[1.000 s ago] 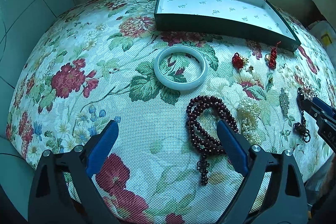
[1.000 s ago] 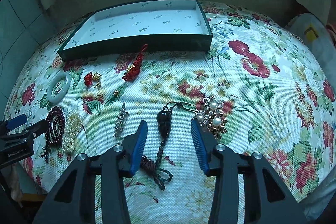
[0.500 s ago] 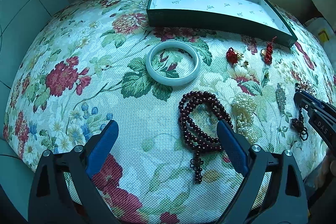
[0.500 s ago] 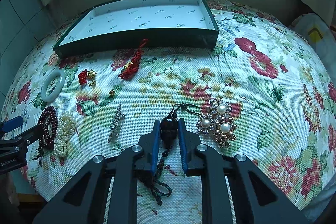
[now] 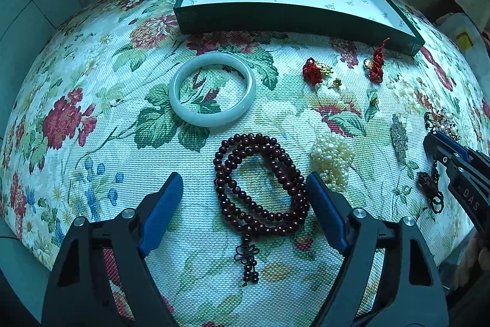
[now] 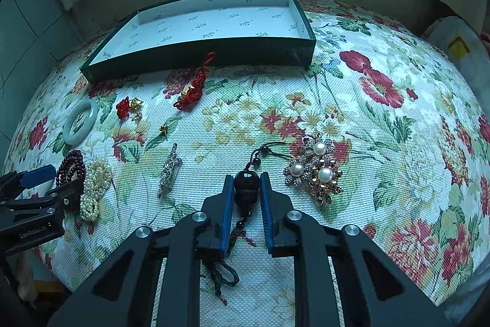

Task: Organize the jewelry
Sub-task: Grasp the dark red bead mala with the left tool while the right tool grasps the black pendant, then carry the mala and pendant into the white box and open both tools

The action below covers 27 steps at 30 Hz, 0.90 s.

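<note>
A: Where is the dark carved bead pendant on its black cord (image 6: 246, 189)?
B: It lies on the floral-cloth tabletop (image 6: 382, 173), and the right gripper (image 6: 246, 184) is clenched on it, a blue pad pressing each side of the bead. The cord's tassel trails back between the gripper's arms.

A: And just beside it?
B: To its right sits the gold flower brooch with three pearls (image 6: 315, 170), close but apart. To its left lies a slim silver rhinestone clip (image 6: 169, 170).

A: What about the left gripper (image 5: 245, 189)?
B: Its jaws have just been closing but remain released, straddling the dark red wooden bead strand (image 5: 260, 183); the right pad is just beside the beads, the left pad well clear. The cream pearl bracelet (image 5: 332, 158) is bunched right of the strand.

A: Farther out?
B: The pale jade bangle (image 5: 212, 91) lies flat beyond the beads. Two red knotted charms (image 5: 314, 71) (image 5: 377, 63) rest near the shallow dark green box with white lining (image 5: 294, 20), which stands at the far edge.
</note>
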Each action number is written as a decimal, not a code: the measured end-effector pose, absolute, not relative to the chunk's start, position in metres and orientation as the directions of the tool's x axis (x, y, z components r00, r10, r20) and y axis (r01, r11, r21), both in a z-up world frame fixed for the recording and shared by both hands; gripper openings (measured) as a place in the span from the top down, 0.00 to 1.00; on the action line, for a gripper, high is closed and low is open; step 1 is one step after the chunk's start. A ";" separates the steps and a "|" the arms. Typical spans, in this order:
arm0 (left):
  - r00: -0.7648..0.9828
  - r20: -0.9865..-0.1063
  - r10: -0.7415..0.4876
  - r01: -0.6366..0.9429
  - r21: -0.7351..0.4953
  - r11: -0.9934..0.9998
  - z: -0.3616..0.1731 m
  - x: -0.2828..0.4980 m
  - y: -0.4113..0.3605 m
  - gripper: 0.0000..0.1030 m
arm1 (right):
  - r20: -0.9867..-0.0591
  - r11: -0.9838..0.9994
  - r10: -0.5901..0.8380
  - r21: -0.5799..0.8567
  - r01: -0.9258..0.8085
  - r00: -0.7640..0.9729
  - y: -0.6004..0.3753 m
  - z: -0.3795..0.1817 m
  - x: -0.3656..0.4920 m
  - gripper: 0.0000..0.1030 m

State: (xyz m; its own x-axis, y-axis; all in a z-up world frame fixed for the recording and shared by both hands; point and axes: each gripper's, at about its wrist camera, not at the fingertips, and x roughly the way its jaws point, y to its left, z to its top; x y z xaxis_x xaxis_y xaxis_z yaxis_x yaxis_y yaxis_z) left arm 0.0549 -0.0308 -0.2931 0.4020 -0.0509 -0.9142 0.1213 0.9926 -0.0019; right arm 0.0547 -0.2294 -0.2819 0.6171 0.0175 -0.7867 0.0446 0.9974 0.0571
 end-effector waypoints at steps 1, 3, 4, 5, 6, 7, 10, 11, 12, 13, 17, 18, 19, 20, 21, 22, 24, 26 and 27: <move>0.406 -0.912 -0.052 0.122 -0.003 0.993 -0.292 0.054 -0.029 0.29 | -0.786 0.997 0.017 0.057 0.045 0.618 -0.229 -0.282 0.054 0.83; 0.416 -0.908 -0.057 0.128 -0.004 0.992 -0.291 0.051 -0.028 0.37 | -0.785 0.997 0.017 0.057 0.045 0.620 -0.228 -0.282 0.054 0.83; 0.419 -0.906 -0.061 0.132 -0.006 0.991 -0.291 0.049 -0.026 0.41 | -0.784 0.997 0.018 0.058 0.045 0.621 -0.228 -0.282 0.054 0.83; 0.422 -0.904 -0.063 0.135 -0.006 0.991 -0.290 0.049 -0.025 0.44 | -0.783 0.997 0.018 0.059 0.045 0.622 -0.228 -0.282 0.054 0.83; 0.423 -0.904 -0.065 0.137 -0.008 0.991 -0.290 0.048 -0.023 0.46 | -0.783 0.997 0.018 0.059 0.045 0.622 -0.228 -0.282 0.053 0.83; 0.425 -0.903 -0.066 0.139 -0.007 0.990 -0.290 0.048 -0.022 0.49 | -0.783 0.997 0.017 0.058 0.045 0.622 -0.228 -0.281 0.054 0.83; 0.433 -0.898 -0.076 0.147 -0.013 0.989 -0.288 0.047 -0.021 0.62 | -0.782 0.997 0.017 0.058 0.046 0.624 -0.227 -0.281 0.054 0.83; 0.434 -0.898 -0.076 0.150 -0.012 0.989 -0.288 0.047 -0.020 0.67 | -0.781 0.997 0.017 0.059 0.046 0.624 -0.227 -0.281 0.054 0.83; 0.434 -0.897 -0.081 0.155 -0.014 0.988 -0.288 0.047 -0.020 0.68 | -0.781 0.997 0.018 0.060 0.046 0.624 -0.227 -0.280 0.054 0.83; 0.436 -0.896 -0.084 0.158 -0.016 0.987 -0.288 0.046 -0.020 0.74 | -0.781 0.997 0.019 0.061 0.046 0.624 -0.227 -0.280 0.053 0.83; 0.435 -0.893 -0.114 0.158 -0.049 0.986 -0.287 0.046 -0.014 0.83 | -0.778 0.996 0.024 0.071 0.050 0.627 -0.228 -0.281 0.053 0.83; 0.432 -0.893 -0.124 0.155 -0.062 0.986 -0.286 0.046 -0.012 0.83 | -0.778 0.996 0.026 0.074 0.050 0.628 -0.228 -0.280 0.053 0.83; 0.431 -0.893 -0.127 0.153 -0.066 0.986 -0.286 0.046 -0.011 0.84 | -0.778 0.996 0.028 0.077 0.050 0.628 -0.229 -0.281 0.052 0.83; 0.433 -0.893 -0.127 0.152 -0.067 0.986 -0.286 0.046 -0.010 0.85 | -0.777 0.996 0.030 0.079 0.049 0.629 -0.229 -0.280 0.052 0.83; 0.434 -0.892 -0.127 0.150 -0.067 0.986 -0.285 0.046 -0.010 0.85 | -0.775 0.996 0.031 0.079 0.049 0.631 -0.229 -0.280 0.051 0.83; 0.436 -0.891 -0.129 0.149 -0.070 0.986 -0.284 0.046 -0.009 0.86 | -0.772 0.996 0.030 0.079 0.048 0.635 -0.228 -0.279 0.050 0.83; 0.442 -0.884 -0.150 0.153 -0.091 0.984 -0.281 0.045 -0.007 0.89 | -0.764 0.996 0.031 0.078 0.046 0.644 -0.228 -0.276 0.048 0.83; 0.446 -0.881 -0.159 0.154 -0.100 0.983 -0.278 0.044 -0.006 0.89 | -0.757 0.996 0.032 0.080 0.044 0.653 -0.228 -0.273 0.045 0.83; 0.451 -0.878 -0.160 0.157 -0.098 0.983 -0.277 0.043 -0.006 0.89 | -0.753 0.996 0.033 0.081 0.043 0.657 -0.228 -0.272 0.044 0.83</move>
State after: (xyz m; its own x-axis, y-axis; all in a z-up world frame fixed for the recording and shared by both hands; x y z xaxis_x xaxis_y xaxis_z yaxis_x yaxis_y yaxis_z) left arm 0.0430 -0.0065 -0.2768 0.4508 -0.1596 -0.8782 0.1568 0.9827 -0.0981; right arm 0.0439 -0.2284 -0.2717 0.6568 0.0327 -0.7534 0.0432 0.9958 0.0809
